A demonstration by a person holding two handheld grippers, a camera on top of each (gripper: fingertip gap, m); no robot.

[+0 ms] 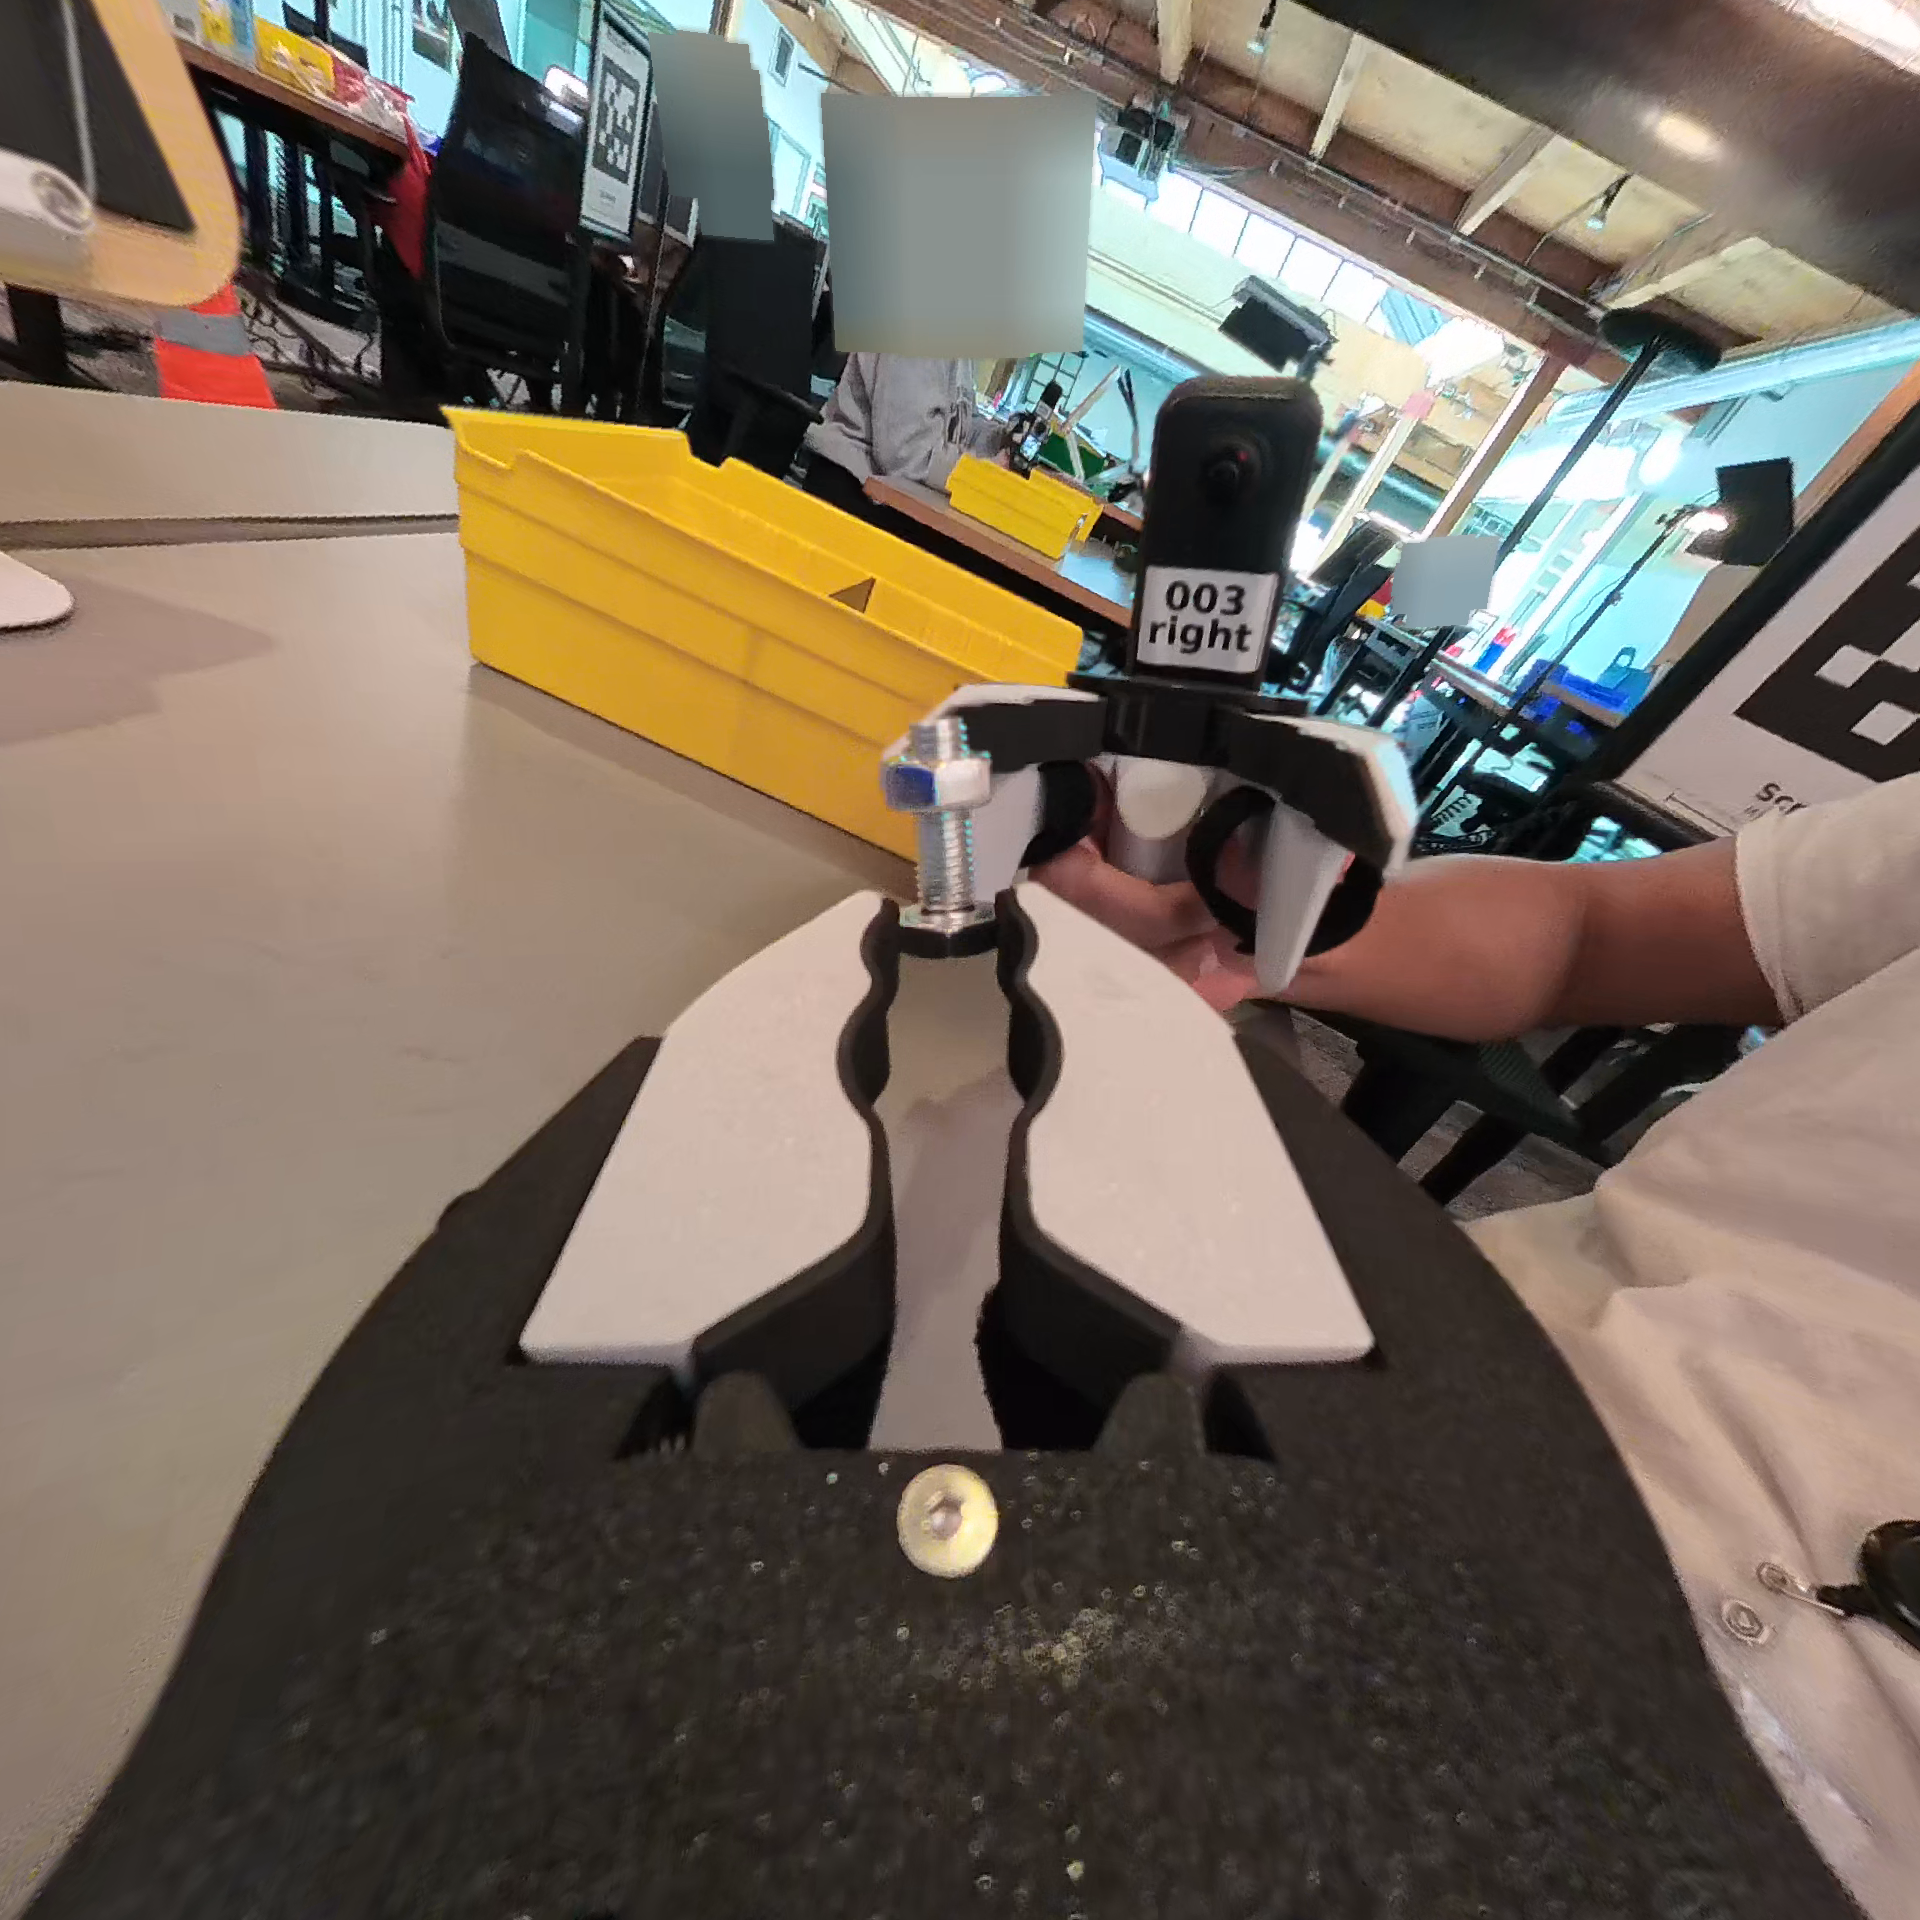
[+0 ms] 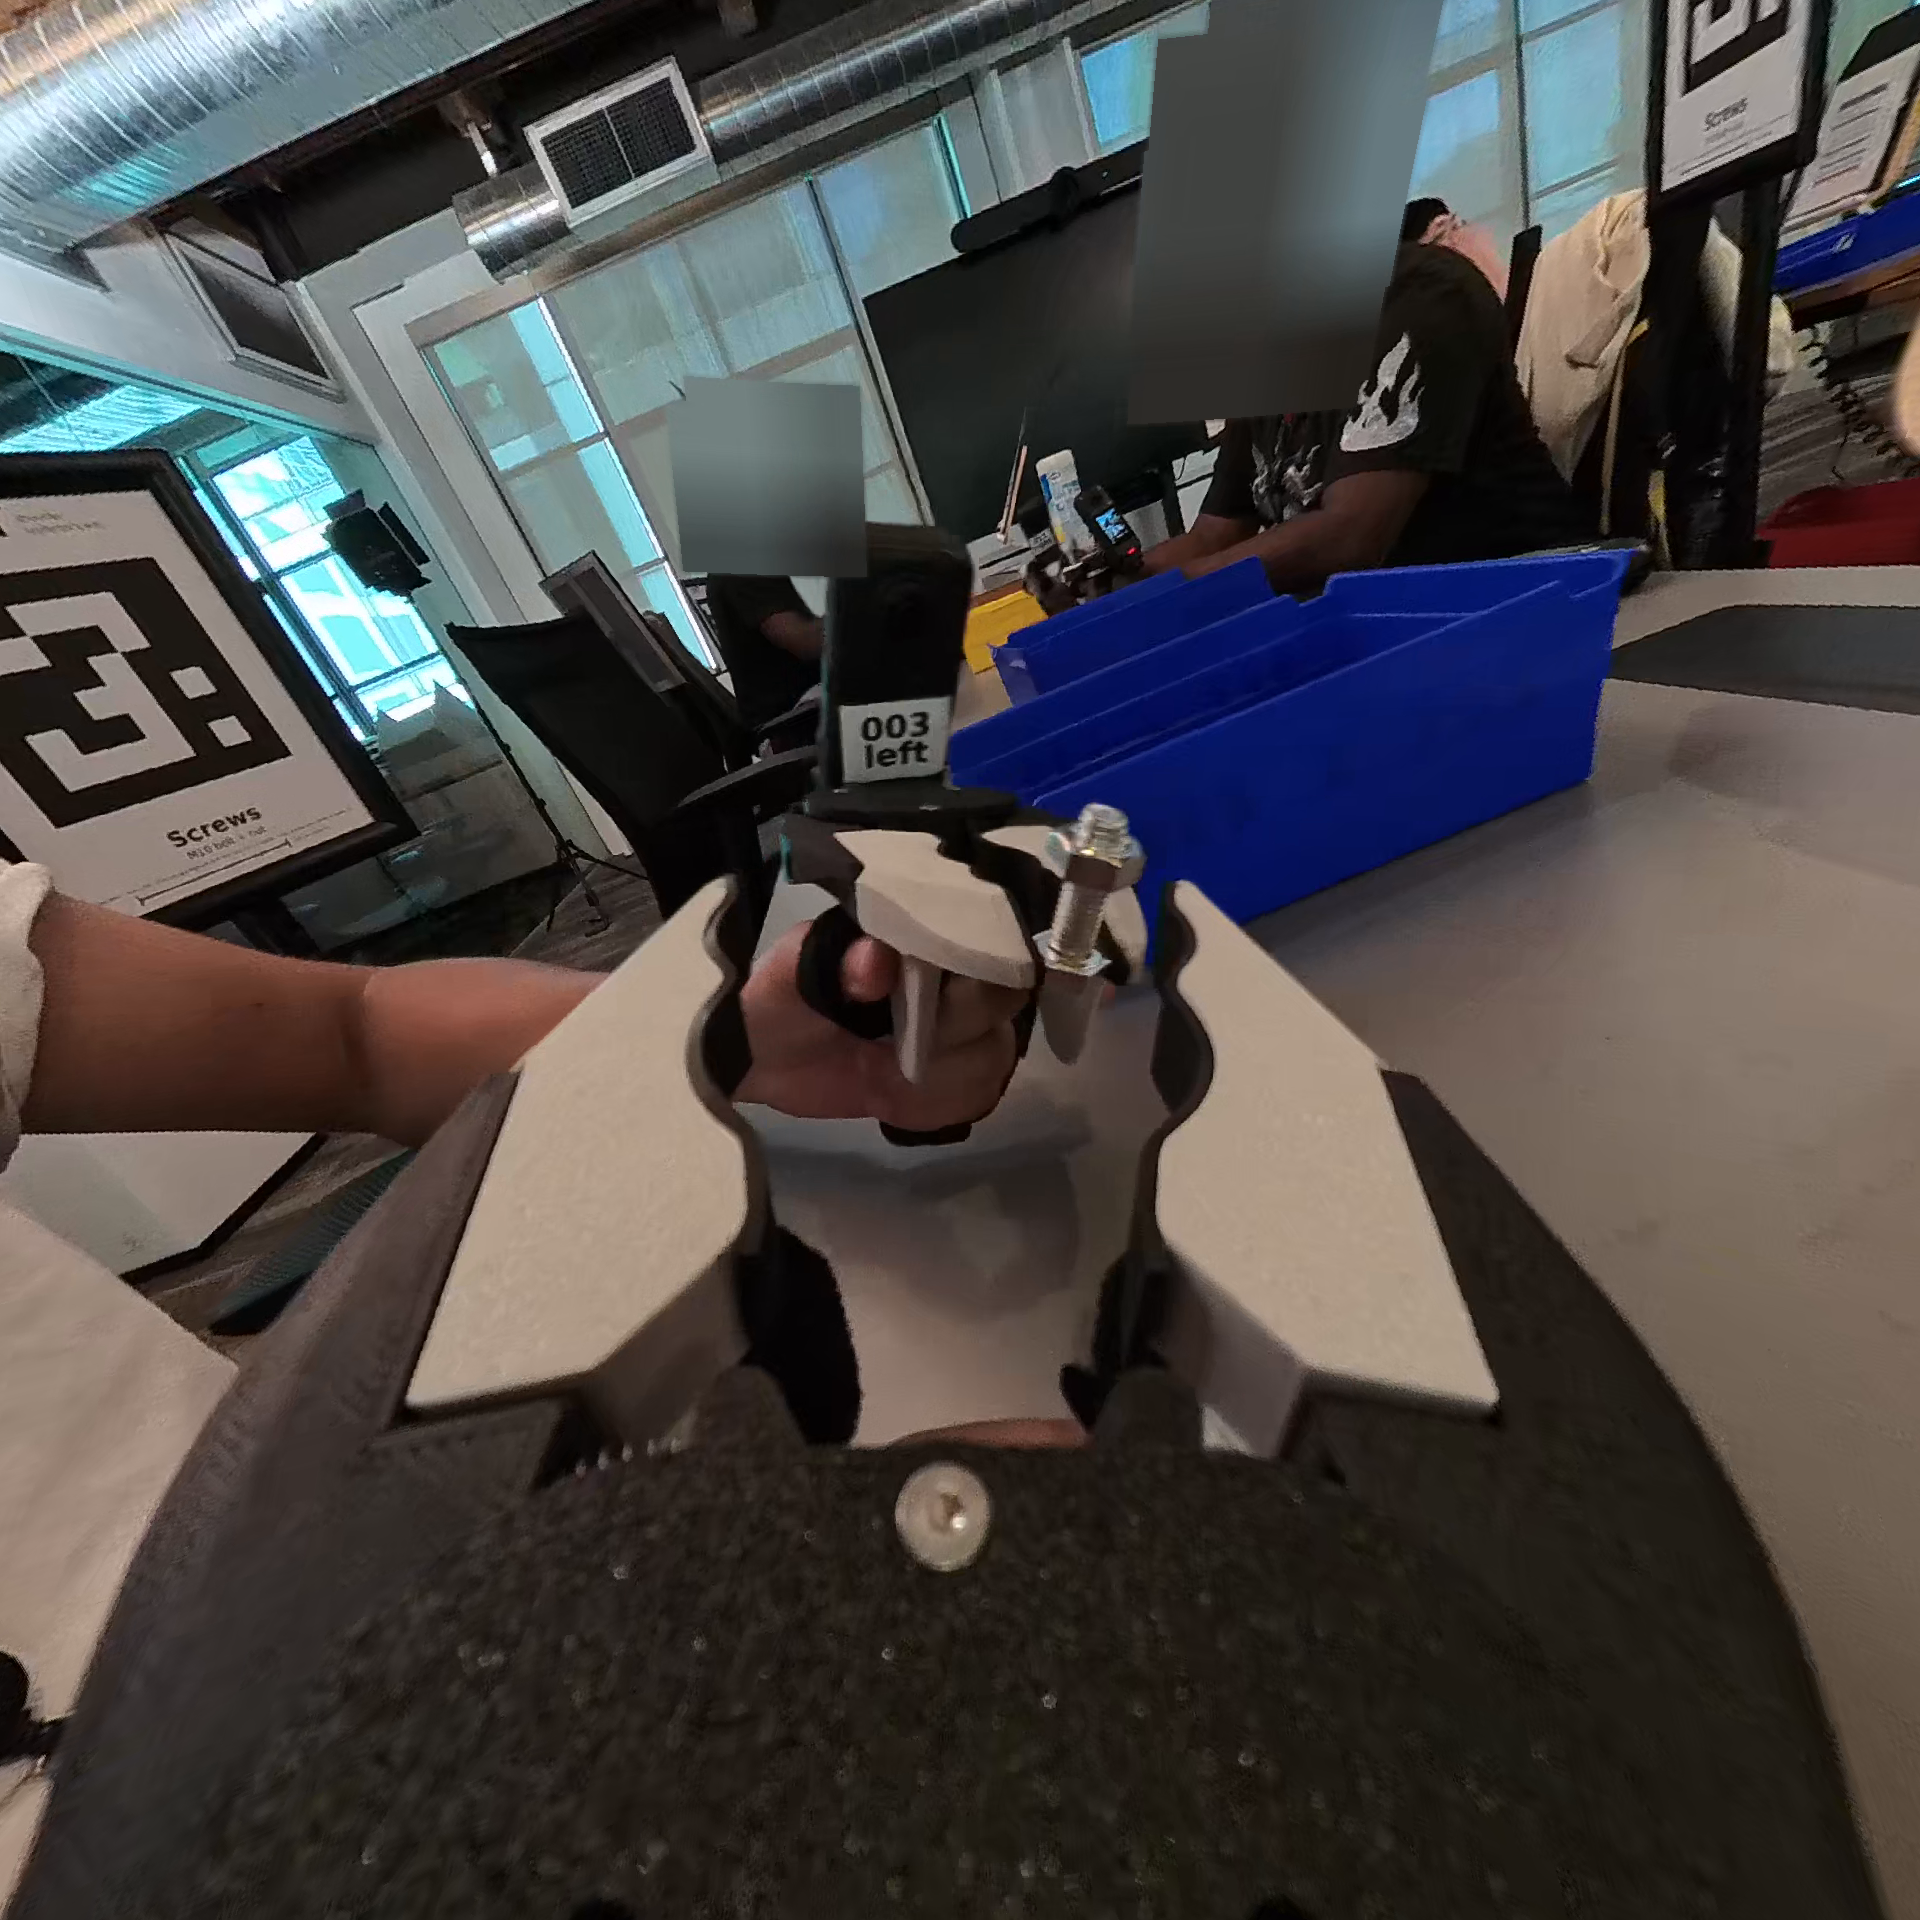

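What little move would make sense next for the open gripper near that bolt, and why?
Probably the right gripper should shift until its open fingers straddle the nut. The left gripper grips the bolt upright by its head, with the nut sitting high on the thread and the right fingers wide apart.

I see a yellow plastic open bin (image 1: 727, 623) on the grey matte surface (image 1: 260, 935), a blue plastic divided bin (image 2: 1299, 727) on it too, black office chair (image 2: 603, 717) + framed black-and-white marker board (image 2: 156, 686) in bkgd.
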